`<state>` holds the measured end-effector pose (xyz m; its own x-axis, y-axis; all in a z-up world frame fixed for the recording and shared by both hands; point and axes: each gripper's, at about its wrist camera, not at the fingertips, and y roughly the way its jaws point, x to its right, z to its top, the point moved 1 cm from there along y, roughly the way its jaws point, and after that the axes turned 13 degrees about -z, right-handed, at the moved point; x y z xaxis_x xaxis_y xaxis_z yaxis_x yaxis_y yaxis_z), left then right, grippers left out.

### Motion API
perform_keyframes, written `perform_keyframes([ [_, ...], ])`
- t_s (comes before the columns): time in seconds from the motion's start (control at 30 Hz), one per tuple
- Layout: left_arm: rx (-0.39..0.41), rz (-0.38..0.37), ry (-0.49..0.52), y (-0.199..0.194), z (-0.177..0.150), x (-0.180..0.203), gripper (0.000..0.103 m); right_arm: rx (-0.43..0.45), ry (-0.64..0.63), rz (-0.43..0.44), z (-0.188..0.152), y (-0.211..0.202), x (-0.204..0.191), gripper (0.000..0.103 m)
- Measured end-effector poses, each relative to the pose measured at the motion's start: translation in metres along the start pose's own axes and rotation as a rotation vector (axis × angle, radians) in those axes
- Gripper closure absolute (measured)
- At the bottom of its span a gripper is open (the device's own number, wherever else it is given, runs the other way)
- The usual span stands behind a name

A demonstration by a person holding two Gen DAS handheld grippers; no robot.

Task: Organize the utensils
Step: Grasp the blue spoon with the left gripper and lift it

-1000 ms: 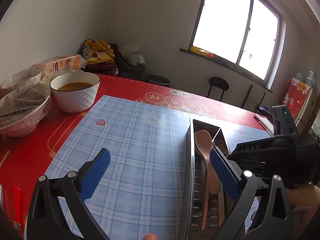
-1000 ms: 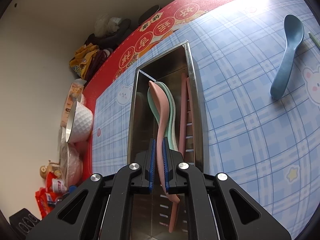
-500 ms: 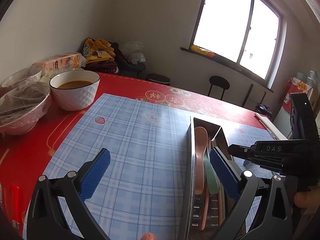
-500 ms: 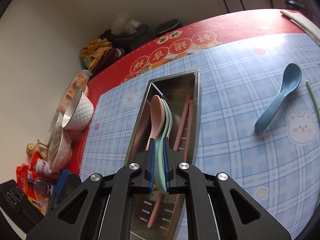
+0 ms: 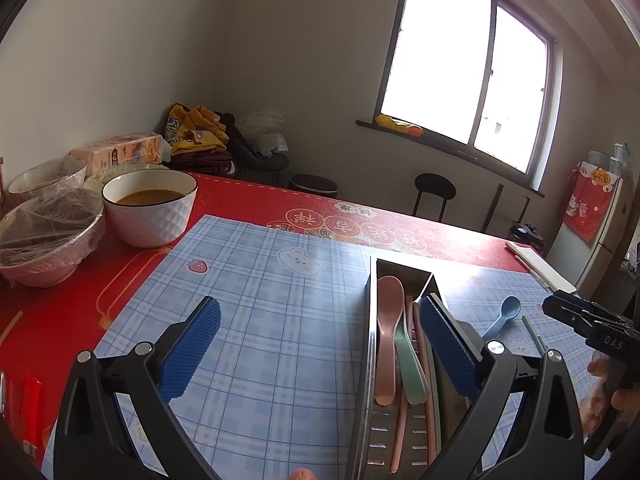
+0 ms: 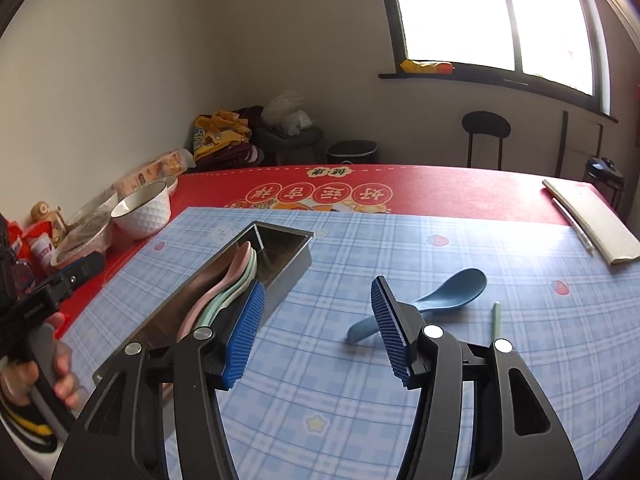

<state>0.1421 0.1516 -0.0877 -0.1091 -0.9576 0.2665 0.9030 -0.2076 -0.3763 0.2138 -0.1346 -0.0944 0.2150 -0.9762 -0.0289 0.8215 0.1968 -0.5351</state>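
right claw (image 6: 316, 328) spread (empty), blue spoon (image 6: 448, 294) beyond

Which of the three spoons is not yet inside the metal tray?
The blue spoon. It lies on the checked mat, apart from the metal tray, while the pink spoon and green spoon lie inside it.

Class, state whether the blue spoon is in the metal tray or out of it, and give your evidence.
Out. The blue spoon lies flat on the checked mat, right of the metal tray.
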Motion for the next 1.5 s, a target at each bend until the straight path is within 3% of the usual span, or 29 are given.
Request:
perform_keyframes([
  [0.13,0.01,0.033,0.037,-0.004,0.003,0.012,0.006,0.067,-0.019,0.017,-0.002,-0.015,0.032,0.032],
  [0.2,-0.004,0.05,0.071,-0.005,0.0,0.024,0.006,0.106,-0.014,0.036,-0.002,-0.02,0.049,0.016],
  [0.47,-0.127,0.01,0.158,0.009,-0.009,0.088,0.014,0.15,0.1,0.075,-0.011,-0.016,0.113,0.015],
  [0.63,-0.183,-0.078,0.265,0.032,0.002,0.146,0.017,0.067,0.195,0.028,-0.015,-0.008,0.139,0.015],
  [0.73,-0.237,-0.119,0.325,0.057,0.002,0.175,0.02,-0.034,0.231,-0.006,-0.021,0.002,0.147,0.015],
  [0.87,-0.354,-0.157,0.392,0.102,-0.01,0.204,0.032,-0.082,0.3,-0.038,-0.027,0.008,0.162,0.015],
  [0.97,-0.46,-0.178,0.422,0.138,-0.019,0.217,0.047,-0.115,0.365,-0.025,-0.032,0.013,0.172,0.015],
  [1.2,-0.626,-0.213,0.494,0.202,-0.026,0.225,0.058,-0.175,0.413,-0.051,-0.04,0.023,0.182,0.015],
  [1.4,-0.708,-0.226,0.655,0.229,-0.045,0.24,0.059,-0.178,0.449,-0.058,-0.042,0.025,0.19,0.015],
  [1.5,-0.741,-0.218,0.662,0.239,-0.052,0.241,0.06,-0.177,0.477,-0.045,-0.042,0.026,0.194,0.015],
])
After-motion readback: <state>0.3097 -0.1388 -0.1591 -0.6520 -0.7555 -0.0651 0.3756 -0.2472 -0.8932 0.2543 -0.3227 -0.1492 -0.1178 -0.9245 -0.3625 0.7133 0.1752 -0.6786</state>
